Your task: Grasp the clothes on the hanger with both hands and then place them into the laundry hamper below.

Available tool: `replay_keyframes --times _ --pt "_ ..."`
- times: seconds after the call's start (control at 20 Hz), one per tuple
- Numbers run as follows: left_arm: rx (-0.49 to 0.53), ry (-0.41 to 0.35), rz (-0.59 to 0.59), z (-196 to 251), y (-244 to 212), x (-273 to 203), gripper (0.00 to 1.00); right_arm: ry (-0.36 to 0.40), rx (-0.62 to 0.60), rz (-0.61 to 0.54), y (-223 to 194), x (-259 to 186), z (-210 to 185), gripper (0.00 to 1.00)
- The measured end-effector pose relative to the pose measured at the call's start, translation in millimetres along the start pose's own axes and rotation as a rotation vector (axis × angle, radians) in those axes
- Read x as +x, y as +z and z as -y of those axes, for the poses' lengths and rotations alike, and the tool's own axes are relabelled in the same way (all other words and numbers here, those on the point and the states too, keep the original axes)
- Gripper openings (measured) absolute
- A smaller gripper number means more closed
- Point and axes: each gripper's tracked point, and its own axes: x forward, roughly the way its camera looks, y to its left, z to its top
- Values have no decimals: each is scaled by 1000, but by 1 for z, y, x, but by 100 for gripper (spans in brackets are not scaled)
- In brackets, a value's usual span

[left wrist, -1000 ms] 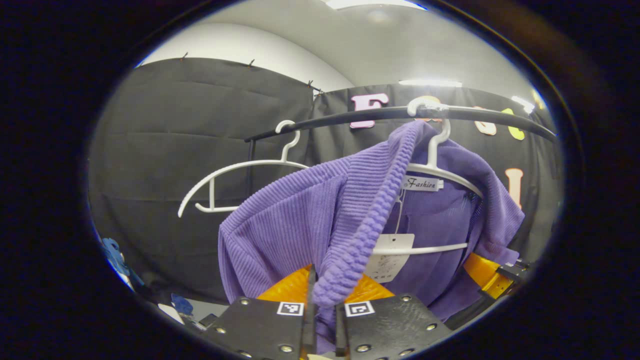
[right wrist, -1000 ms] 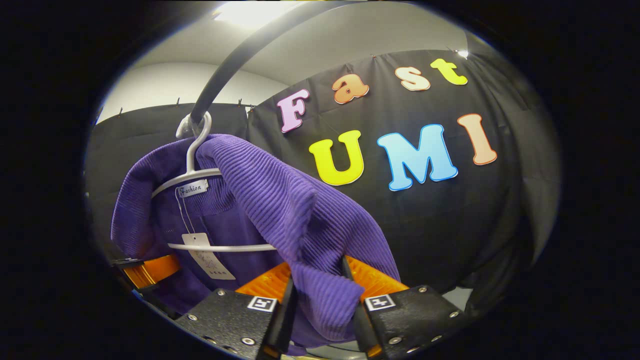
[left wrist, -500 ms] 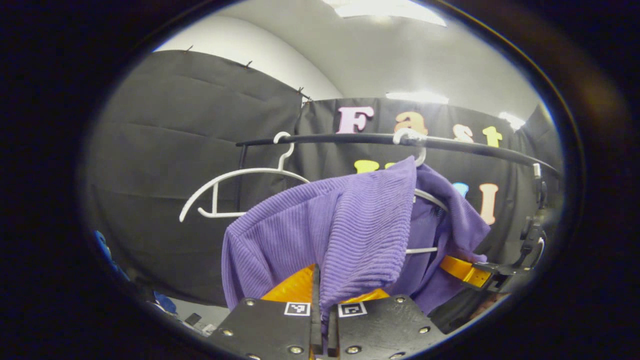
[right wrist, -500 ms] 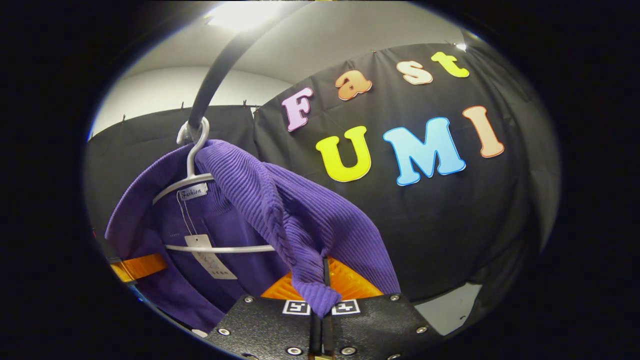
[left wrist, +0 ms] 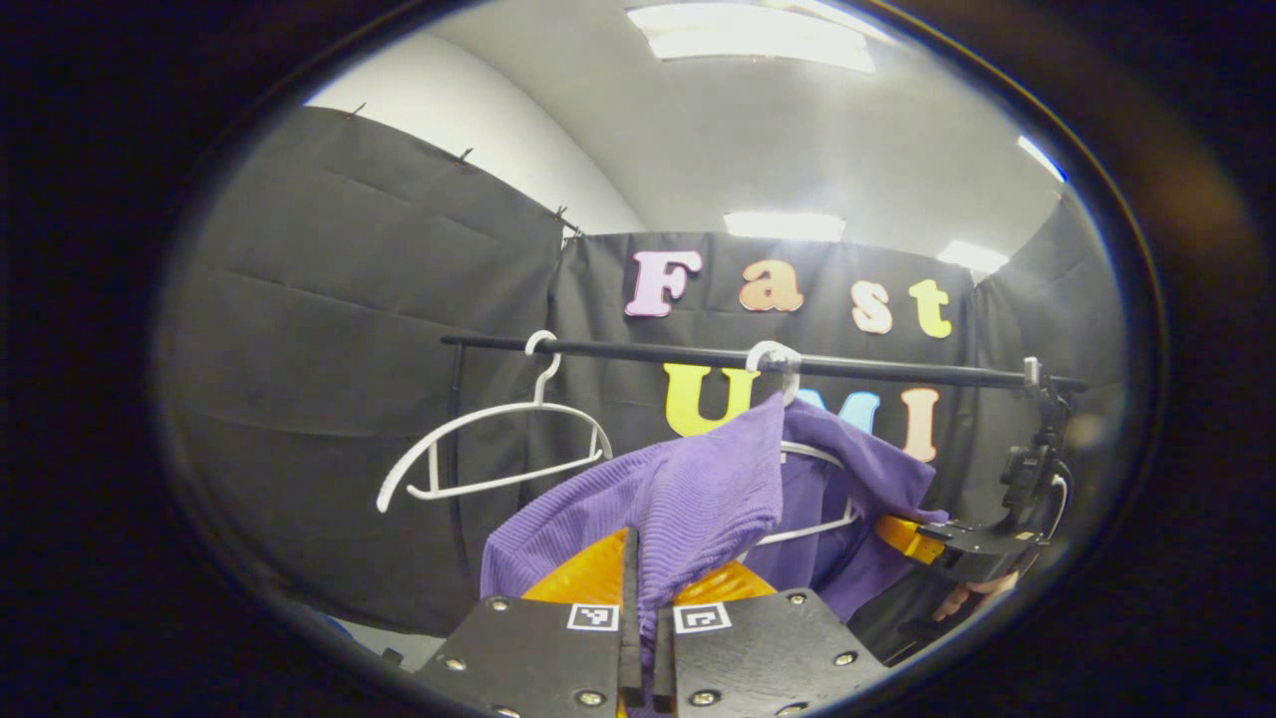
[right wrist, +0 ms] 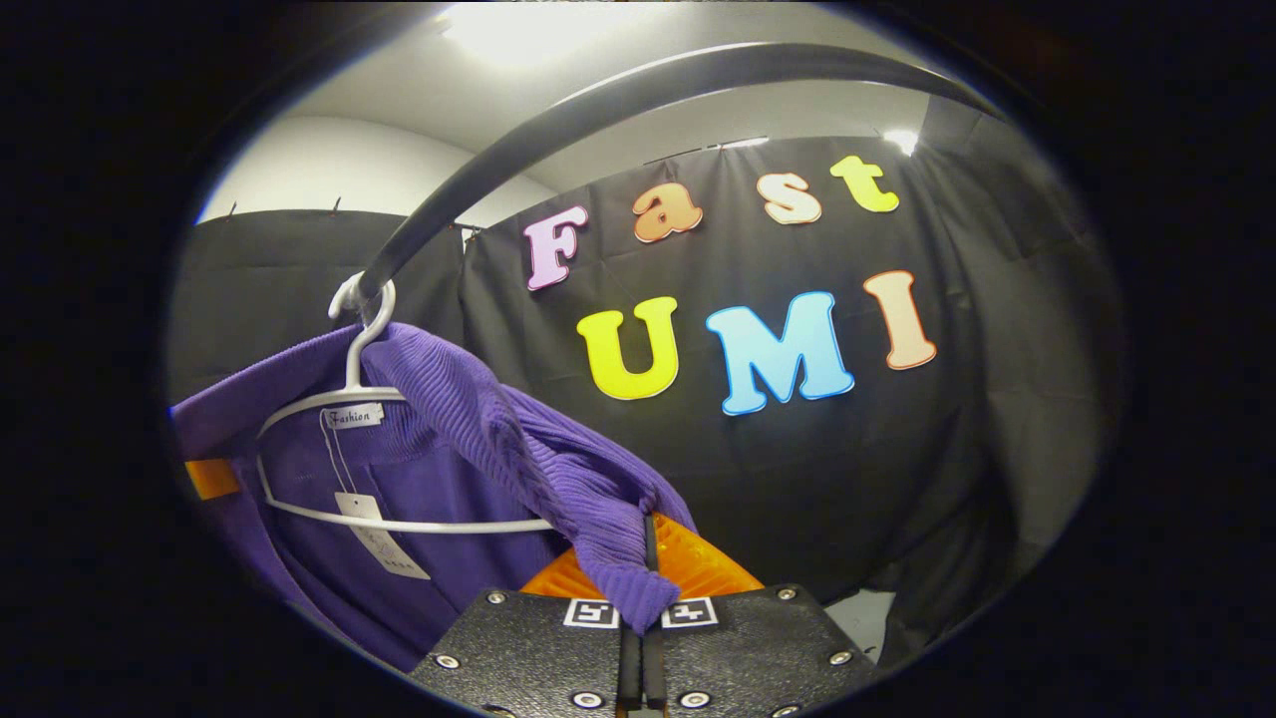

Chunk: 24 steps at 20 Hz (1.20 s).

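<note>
Nearest in the left gripper view, the left gripper (left wrist: pixel 641 598) has its fingers pressed together on a fold of the purple sweater (left wrist: pixel 688 499), the ribbed cloth pinched between them. In the right gripper view, the right gripper (right wrist: pixel 646 588) likewise clamps a fold of that sweater (right wrist: pixel 469 439) at its right shoulder edge.

Just beyond the fingers the sweater hangs stretched toward both grippers, draped over a white hanger (right wrist: pixel 349 399) whose hook sits on the black rail (right wrist: pixel 598 100).

The left gripper view adds things the other lacks: a second, bare white hanger (left wrist: pixel 498 439) to the left on the rail (left wrist: pixel 897 371), and the right gripper (left wrist: pixel 972 548) at the far right edge with part of a hand (left wrist: pixel 972 596) below it. The right gripper view alone shows the neck label (right wrist: pixel 351 416) and a paper tag (right wrist: pixel 374 534) inside the collar.

The sweater's lower part is cut off by the grippers' bodies. One finger of the left gripper (right wrist: pixel 211 479) shows at the left edge of the right gripper view.

Counted: one sweater, two hangers, one rail, two grippers.
</note>
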Motion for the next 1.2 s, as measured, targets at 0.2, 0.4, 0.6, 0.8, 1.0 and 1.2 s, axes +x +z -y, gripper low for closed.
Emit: replay_keyframes --times 0.2,0.4,0.6,0.8,1.0,1.2 --pt "-15 -6 47 -25 21 -1 11 -55 -57 52 17 -11 8 0" --pt "-25 -24 77 -54 38 11 0 -103 -85 90 28 -9 13 0" --pt "-45 -75 47 -73 46 20 0 -135 -134 140 50 -21 19 2" --pt "-83 -117 7 -88 51 31 5 -141 -148 142 50 -27 18 1" --pt "-25 -153 -37 -101 57 43 11 -137 -158 140 49 -30 6 2" --pt "9 -193 -89 -108 65 42 11 -132 -146 121 43 -30 3 2"
